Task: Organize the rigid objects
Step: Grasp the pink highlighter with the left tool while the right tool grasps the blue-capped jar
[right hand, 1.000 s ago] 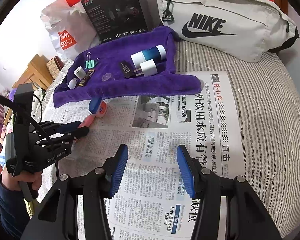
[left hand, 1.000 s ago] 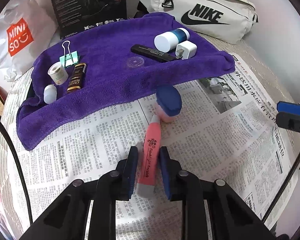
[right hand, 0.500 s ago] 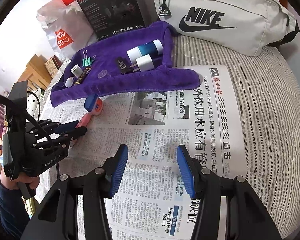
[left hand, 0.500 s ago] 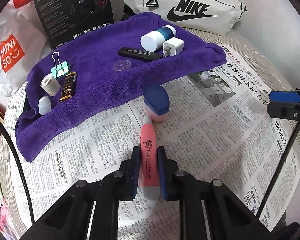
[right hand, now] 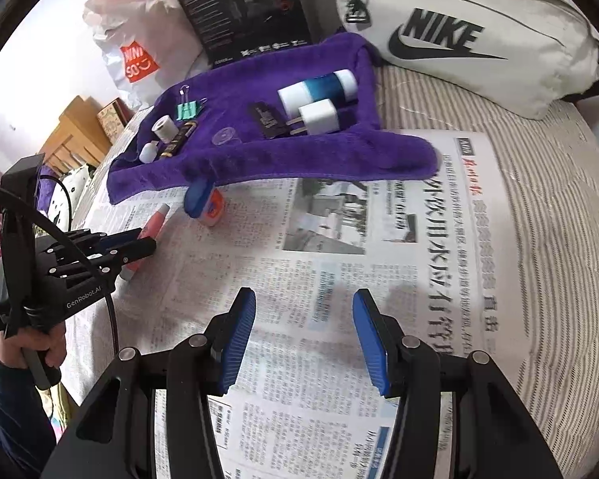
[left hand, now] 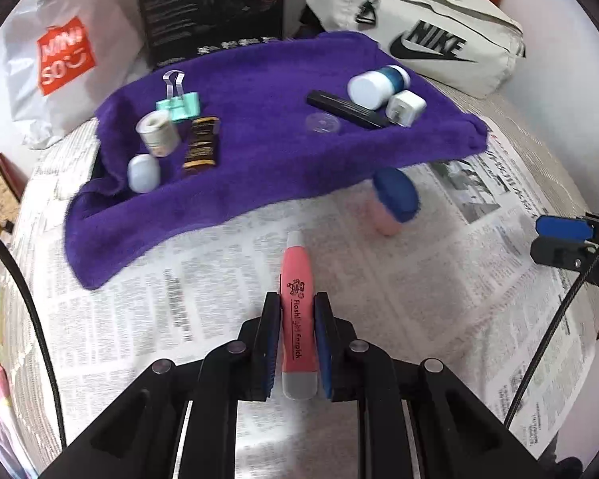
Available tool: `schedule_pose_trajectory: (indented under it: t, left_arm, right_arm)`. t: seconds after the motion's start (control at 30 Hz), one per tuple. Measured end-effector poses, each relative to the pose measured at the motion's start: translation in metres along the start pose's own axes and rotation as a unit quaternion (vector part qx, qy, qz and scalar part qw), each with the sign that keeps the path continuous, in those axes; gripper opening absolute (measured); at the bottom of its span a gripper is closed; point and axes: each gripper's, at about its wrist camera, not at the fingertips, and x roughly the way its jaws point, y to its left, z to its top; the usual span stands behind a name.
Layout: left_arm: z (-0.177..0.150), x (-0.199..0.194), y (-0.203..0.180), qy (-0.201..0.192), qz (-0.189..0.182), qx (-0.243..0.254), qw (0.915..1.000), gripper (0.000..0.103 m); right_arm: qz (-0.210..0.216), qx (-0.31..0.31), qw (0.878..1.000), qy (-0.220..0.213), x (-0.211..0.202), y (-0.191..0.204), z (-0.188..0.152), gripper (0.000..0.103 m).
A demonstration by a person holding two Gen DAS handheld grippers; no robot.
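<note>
My left gripper (left hand: 296,303) is shut on a pink tube (left hand: 297,311) and holds it over the newspaper (left hand: 219,279), pointing toward the purple towel (left hand: 259,119). It also shows in the right wrist view (right hand: 139,243) with the pink tube (right hand: 153,223). A pink jar with a blue lid (left hand: 393,203) lies on the newspaper by the towel's front edge. The towel holds a binder clip (left hand: 177,101), a tape roll (left hand: 157,133), a white-and-blue bottle (left hand: 377,84), a white charger (left hand: 405,107) and a black stick (left hand: 345,109). My right gripper (right hand: 303,315) is open and empty above the newspaper (right hand: 379,259).
A white Nike bag (right hand: 479,32) lies at the back right. A black box (left hand: 211,4) and a white Miniso bag (left hand: 60,60) stand behind the towel. Striped bedding (right hand: 559,219) lies to the right of the newspaper. Wooden furniture (right hand: 76,127) stands at the left.
My left gripper closed on the pink tube and lifted it back from the blue-lidded jar. The right gripper stayed open and nearly still.
</note>
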Motion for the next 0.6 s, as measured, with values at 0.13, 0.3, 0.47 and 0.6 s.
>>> schedule_pose_trajectory:
  t: [0.13,0.3,0.47,0.6]
  left_arm:
    - [-0.001,-0.002,0.008,-0.002,0.001,-0.006,1.0000,0.017]
    - [-0.005,-0.004,0.021,-0.002,0.011,-0.013,0.9999,0.017]
    - [-0.010,-0.006,0.044,-0.006,0.013,-0.042,0.9990,0.017]
    - [-0.016,-0.005,0.058,-0.003,0.014,-0.055,0.9984,0.017]
  right_arm:
    - [0.010,-0.015,1.000,-0.001,0.008,0.015,0.005,0.050]
    - [0.021,-0.032,0.999,-0.002,0.020,0.034,0.013,0.050]
    - [0.022,-0.054,0.998,-0.018,0.028,0.056,0.027,0.050]
    - [0.022,-0.054,0.998,-0.019,0.038,0.067,0.037,0.050]
